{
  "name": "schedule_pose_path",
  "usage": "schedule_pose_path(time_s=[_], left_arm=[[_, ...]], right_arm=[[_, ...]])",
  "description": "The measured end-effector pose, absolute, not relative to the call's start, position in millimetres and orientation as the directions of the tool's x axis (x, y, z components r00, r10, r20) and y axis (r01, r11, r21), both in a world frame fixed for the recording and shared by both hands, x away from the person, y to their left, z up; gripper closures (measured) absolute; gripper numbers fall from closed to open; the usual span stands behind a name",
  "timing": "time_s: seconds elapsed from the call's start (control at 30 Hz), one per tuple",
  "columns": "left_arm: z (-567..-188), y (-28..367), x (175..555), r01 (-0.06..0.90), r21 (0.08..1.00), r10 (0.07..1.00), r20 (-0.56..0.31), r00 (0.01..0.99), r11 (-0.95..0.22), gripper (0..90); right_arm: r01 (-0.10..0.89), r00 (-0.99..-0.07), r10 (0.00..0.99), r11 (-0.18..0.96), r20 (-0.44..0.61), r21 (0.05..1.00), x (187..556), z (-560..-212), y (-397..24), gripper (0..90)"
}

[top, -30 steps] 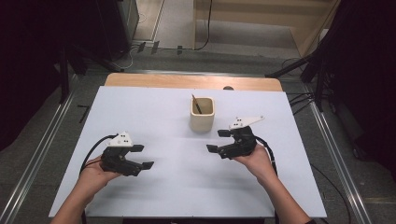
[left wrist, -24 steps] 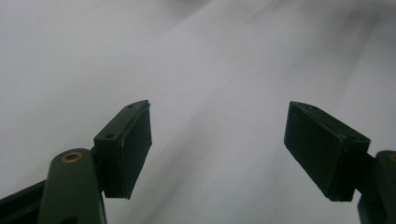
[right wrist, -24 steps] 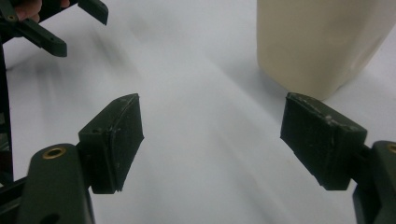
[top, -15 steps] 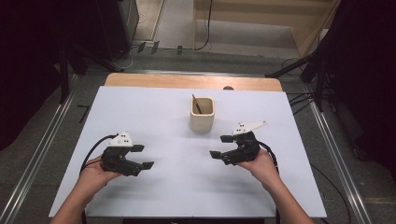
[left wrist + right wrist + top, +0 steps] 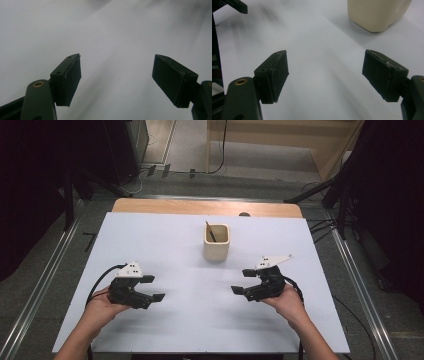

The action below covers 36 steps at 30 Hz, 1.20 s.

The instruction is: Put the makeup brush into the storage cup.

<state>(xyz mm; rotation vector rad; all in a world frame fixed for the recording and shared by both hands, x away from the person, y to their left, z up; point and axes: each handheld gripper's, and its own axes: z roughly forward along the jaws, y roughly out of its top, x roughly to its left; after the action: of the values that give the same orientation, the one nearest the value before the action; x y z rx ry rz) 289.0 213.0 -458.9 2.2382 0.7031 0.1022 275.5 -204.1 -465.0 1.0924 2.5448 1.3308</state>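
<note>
The cream cup (image 5: 216,242) stands upright at the middle of the white table (image 5: 165,320), toward its far edge, with 1 dark stick (image 5: 210,231) leaning inside. Both grippers hold nothing, and their jaws are wide apart. The right gripper (image 5: 241,282) is nearer to the cup, which lies ahead and a little to the side of its jaws. The left gripper (image 5: 152,288) is well apart from it, pointing across the table.

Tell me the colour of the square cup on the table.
Cream cup, clearest in the high view.
</note>
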Motion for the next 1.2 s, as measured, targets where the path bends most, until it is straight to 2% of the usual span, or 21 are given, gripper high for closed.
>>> schedule_pose_path(time_s=[1.2], left_arm=[[-459, 212, 289, 0.446, 0.699, 0.506, -0.138, 0.851, -0.559, 24.2]], right_arm=[[0.586, -0.702, 0.671, 0.354, 0.239, 0.729, 258, -477, -252, 21.8]])
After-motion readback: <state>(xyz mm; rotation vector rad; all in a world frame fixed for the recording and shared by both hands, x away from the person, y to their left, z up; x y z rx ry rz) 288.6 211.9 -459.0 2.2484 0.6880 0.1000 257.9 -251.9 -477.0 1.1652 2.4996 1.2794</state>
